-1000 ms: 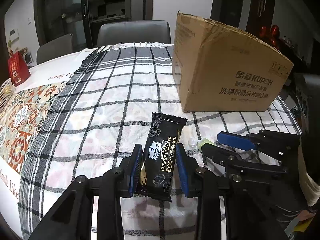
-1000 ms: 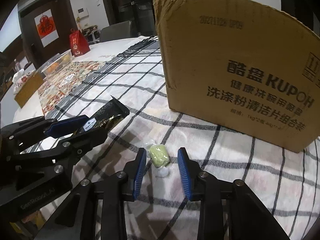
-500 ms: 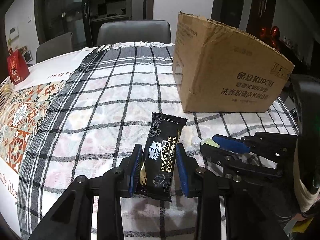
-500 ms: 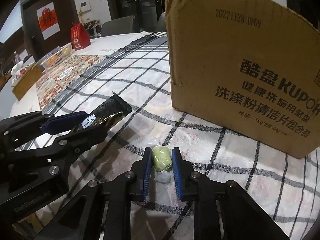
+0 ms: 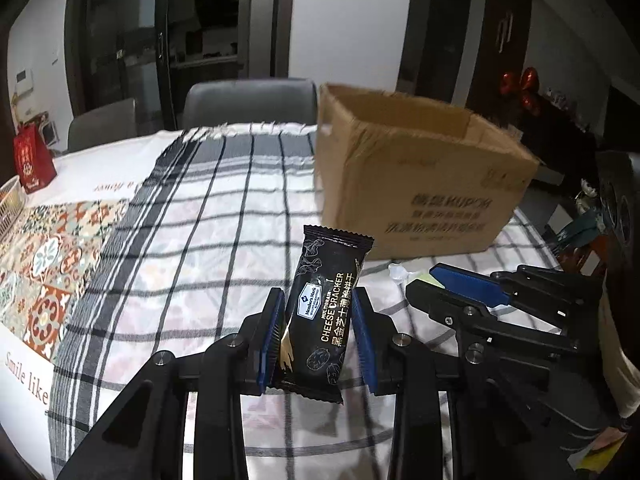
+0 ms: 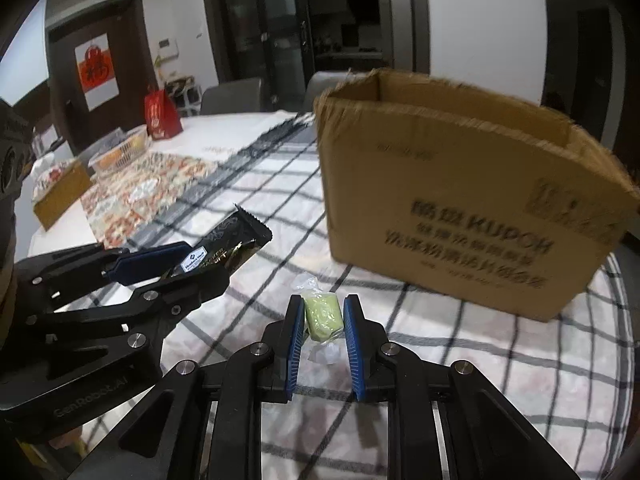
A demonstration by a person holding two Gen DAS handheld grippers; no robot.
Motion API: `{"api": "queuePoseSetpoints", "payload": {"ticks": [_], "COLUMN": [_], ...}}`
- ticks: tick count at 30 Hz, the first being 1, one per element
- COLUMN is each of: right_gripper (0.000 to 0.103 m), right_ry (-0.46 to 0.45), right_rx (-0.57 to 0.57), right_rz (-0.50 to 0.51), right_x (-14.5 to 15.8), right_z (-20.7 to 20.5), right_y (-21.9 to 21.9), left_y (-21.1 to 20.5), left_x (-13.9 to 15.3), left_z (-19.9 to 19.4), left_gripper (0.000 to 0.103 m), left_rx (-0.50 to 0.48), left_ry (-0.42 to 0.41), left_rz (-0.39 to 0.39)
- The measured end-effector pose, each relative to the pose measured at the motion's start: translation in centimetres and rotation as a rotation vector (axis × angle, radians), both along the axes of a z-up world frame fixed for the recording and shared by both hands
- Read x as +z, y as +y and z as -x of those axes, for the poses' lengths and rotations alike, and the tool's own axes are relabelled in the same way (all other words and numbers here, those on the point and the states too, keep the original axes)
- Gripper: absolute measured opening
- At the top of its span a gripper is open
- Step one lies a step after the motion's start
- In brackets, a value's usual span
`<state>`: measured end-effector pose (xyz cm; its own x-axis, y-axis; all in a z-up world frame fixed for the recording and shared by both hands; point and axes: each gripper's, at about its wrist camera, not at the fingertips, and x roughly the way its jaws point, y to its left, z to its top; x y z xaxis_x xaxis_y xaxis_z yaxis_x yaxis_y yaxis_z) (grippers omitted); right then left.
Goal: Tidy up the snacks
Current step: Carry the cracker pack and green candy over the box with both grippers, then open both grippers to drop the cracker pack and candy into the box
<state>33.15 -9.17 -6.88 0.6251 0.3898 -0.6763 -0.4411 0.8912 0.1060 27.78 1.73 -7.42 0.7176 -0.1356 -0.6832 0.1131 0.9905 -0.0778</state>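
— Held where?
— Black cracker packet (image 5: pixel 325 312) clamped in left gripper (image 5: pixel 317 334), long axis pointing toward the cardboard box (image 5: pixel 416 184), raised off the checked cloth (image 5: pixel 208 216). Green candy (image 6: pixel 322 315) pinched in right gripper (image 6: pixel 320 338), short of the box.
— Nearer the box?
— Probably the right; open top lying ahead of and above both, so likely up and over the near wall.

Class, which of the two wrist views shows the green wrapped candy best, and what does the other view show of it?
The right wrist view: the green wrapped candy sits centred between the right gripper jaws, wrapper twists visible. The left wrist view shows only a wrapper tip and a green sliver behind that gripper.
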Motion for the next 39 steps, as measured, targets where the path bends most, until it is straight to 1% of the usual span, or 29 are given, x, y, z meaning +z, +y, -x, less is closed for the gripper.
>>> {"api": "queuePoseSetpoints", "payload": {"ticks": [9,15,21,26,34,39], "right_gripper": [0.021,0.021,0.021,0.021,0.021,0.021], "right_ry": [-0.095,-0.151,-0.196,-0.22,-0.245,-0.243], "right_rx": [-0.087,-0.145,-0.203,-0.224,-0.252,-0.262], "right_rz": [-0.042,-0.064,-0.081,-0.073,-0.042,-0.034], "right_x": [4.7,7.3,9.3,10.4,11.3,11.4], "right_z": [1.3,1.4,0.3,-1.3,-3.8,-5.5], "right_y": [-3.3,-5.5,-7.5,-8.0,-9.0,-9.6], "left_y": [-1.9,-3.2,-4.2,-5.1,-6.5,-7.1], "left_x": [4.0,6.2,8.0,9.2,10.1,10.3], "left_z": [0.4,-0.2,-1.8,-3.6,-7.0,-9.1], "left_gripper": [0.033,0.033,0.033,0.033,0.033,0.033], "left_rx": [-0.047,-0.077,-0.106,-0.131,-0.162,-0.176], "left_ry": [-0.08,-0.123,-0.155,-0.177,-0.181,-0.173], "left_rz": [0.01,0.013,0.005,-0.011,-0.043,-0.028]}}
